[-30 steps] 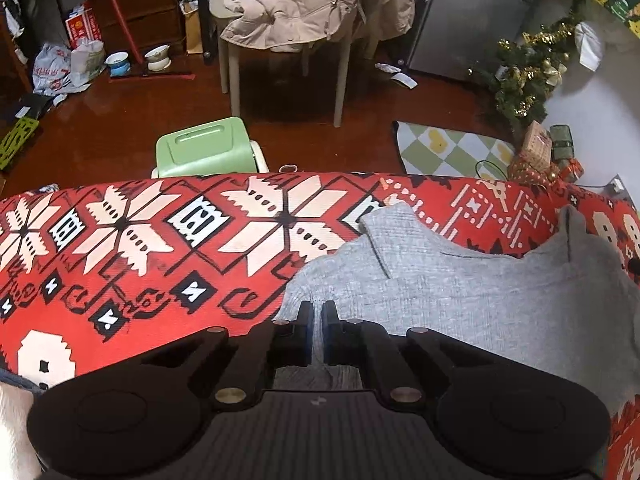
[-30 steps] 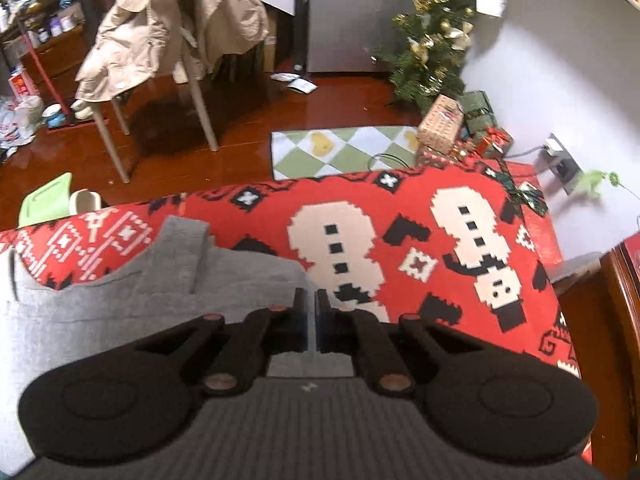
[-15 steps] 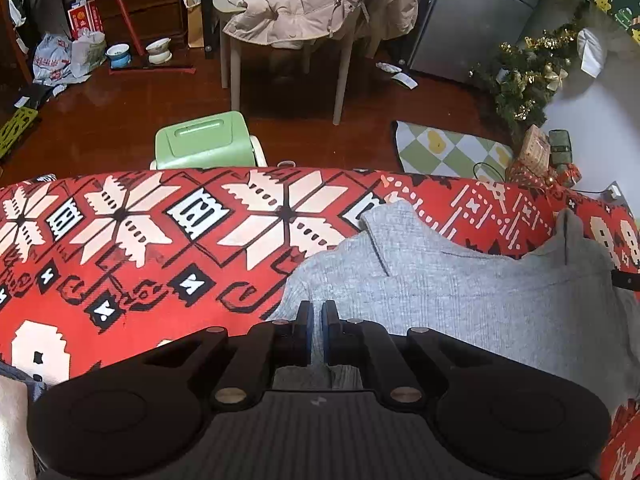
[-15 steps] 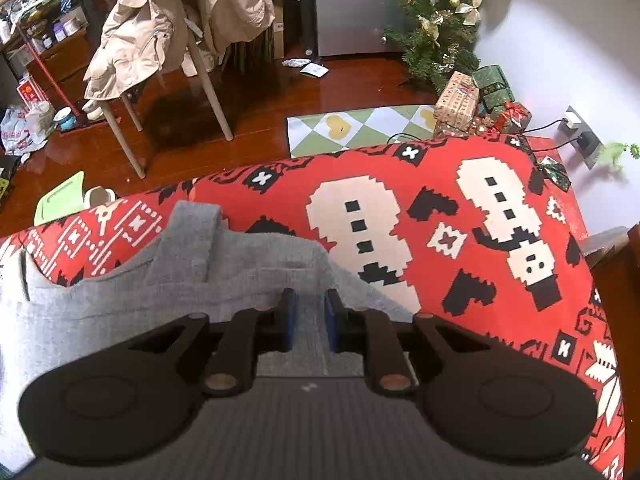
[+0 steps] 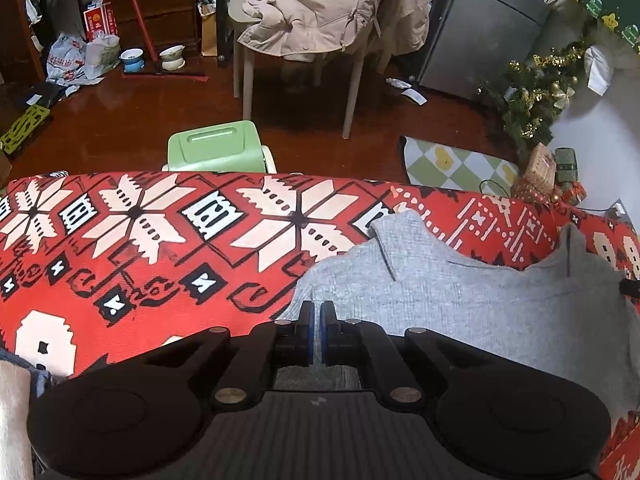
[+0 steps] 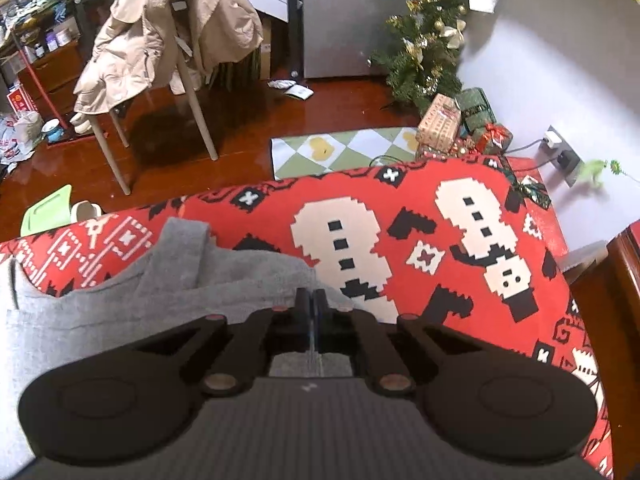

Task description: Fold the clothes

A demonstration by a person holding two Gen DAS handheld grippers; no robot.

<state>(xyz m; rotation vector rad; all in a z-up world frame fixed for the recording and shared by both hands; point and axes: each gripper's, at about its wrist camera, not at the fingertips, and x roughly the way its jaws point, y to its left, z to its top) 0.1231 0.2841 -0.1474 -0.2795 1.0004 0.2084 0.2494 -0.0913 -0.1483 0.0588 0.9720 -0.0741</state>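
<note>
A grey knitted garment (image 5: 460,300) lies spread flat on a red blanket (image 5: 160,264) patterned with snowflakes and snowmen. My left gripper (image 5: 316,312) sits at the garment's near left edge. Its jaws are closing to a thin slit, with grey ribbed fabric pinched between the blue pads. In the right wrist view the same garment (image 6: 100,312) fills the lower left of the red blanket (image 6: 400,240). My right gripper (image 6: 311,300) is at its near right edge, jaws closing tight together on a fold of grey cloth.
Beyond the blanket's far edge are a green stool (image 5: 216,152), a chair draped with a beige coat (image 5: 320,12), a checked floor mat (image 5: 452,164) and a small Christmas tree (image 5: 536,96) with gift boxes (image 6: 440,124). Dark wooden furniture (image 6: 624,272) stands at the right.
The right gripper's jaws parted a little half a second ago and have come together again on the grey cloth. The left gripper and the garment have stayed put.
</note>
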